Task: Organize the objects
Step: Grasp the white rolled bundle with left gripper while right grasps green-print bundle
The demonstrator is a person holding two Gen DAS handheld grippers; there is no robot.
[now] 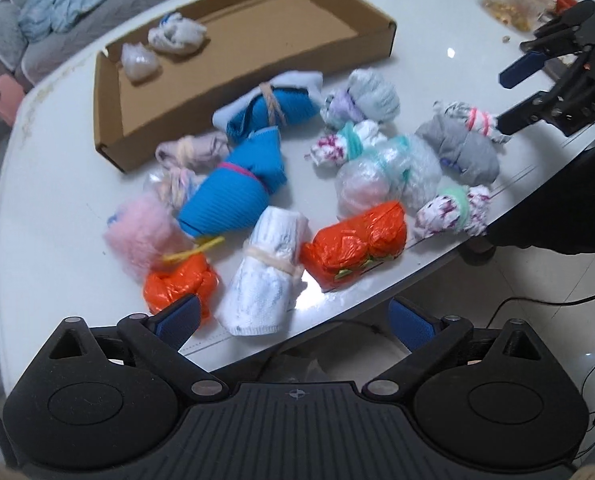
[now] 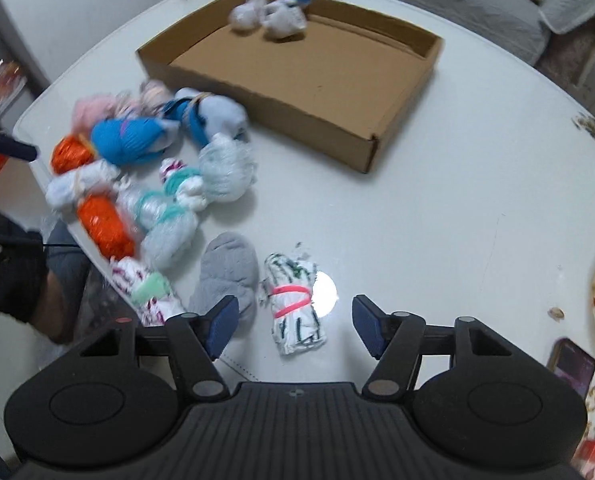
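Both grippers hang released: left gripper above the white roll, right gripper straddling a pink-banded bundle; next, probably clamp it for the far box.

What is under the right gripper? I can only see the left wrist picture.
Observer: A white patterned roll with a pink band lies between the right gripper's open jaws. Neither pad touches it.
Operator: Is anything else near it that I can't see?
Observer: Yes. A phone lies on the white table, off to the right of that gripper in the right wrist view.
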